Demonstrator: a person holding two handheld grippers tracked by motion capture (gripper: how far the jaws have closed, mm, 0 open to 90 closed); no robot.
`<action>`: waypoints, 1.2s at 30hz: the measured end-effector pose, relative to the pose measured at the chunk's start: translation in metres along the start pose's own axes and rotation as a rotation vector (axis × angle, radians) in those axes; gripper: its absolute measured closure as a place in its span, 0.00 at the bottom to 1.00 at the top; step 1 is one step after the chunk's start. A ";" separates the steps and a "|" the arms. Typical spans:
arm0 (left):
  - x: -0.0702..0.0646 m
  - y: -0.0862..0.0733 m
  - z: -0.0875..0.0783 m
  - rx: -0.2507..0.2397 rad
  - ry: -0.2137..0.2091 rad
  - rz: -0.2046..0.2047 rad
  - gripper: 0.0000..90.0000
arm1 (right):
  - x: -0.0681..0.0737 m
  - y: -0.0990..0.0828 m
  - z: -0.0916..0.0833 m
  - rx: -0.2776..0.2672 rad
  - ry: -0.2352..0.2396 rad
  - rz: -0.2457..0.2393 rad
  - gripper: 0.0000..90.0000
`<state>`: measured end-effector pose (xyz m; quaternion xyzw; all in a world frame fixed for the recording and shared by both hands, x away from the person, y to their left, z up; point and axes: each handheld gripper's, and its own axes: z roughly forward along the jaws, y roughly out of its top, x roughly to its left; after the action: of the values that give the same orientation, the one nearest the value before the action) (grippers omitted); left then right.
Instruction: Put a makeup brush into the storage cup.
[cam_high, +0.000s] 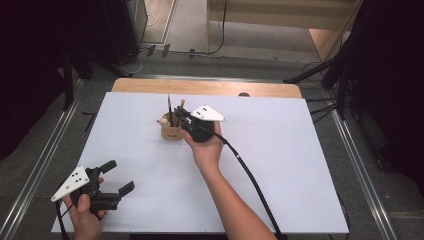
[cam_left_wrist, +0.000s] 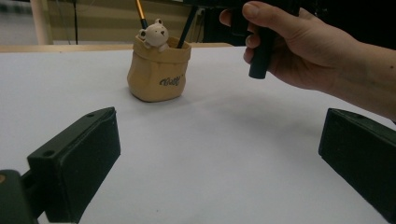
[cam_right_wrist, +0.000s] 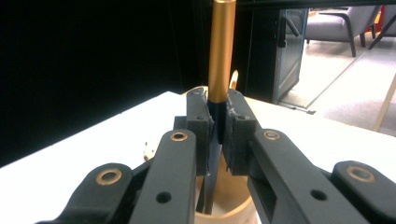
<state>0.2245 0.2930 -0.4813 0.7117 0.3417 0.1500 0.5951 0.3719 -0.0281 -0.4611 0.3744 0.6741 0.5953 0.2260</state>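
A tan sack-shaped pen holder (cam_high: 171, 132) with a small bear figure (cam_left_wrist: 154, 33) on its rim stands on the white table top (cam_high: 280, 150), a little behind the middle. A few pens stick up out of it. My right gripper (cam_high: 182, 116) hovers right over the holder, shut on an upright pen (cam_right_wrist: 221, 56) with a gold upper part and a black lower part. The pen's lower end reaches down into the holder's mouth (cam_right_wrist: 226, 215). My left gripper (cam_high: 118, 177) rests at the table's near left corner, open with nothing between its fingers (cam_left_wrist: 77, 161).
A black cable (cam_high: 250, 177) trails from the right gripper across the table toward its near edge. A wooden strip (cam_high: 205, 87) borders the far side. Dark stands and metal floor rails (cam_high: 45, 155) flank the table.
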 end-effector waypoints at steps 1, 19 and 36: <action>0.000 0.000 0.000 0.002 -0.001 0.002 0.00 | 0.000 -0.001 0.001 0.003 -0.001 -0.003 0.93; -0.001 0.000 0.001 0.003 -0.011 0.002 0.00 | -0.003 -0.013 0.003 0.039 -0.014 0.021 0.76; -0.001 0.000 0.001 0.004 -0.011 0.001 0.00 | -0.007 -0.015 -0.032 0.066 -0.107 0.032 0.10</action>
<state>0.2249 0.2915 -0.4816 0.7140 0.3384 0.1457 0.5954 0.3488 -0.0537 -0.4705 0.4237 0.6743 0.5553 0.2397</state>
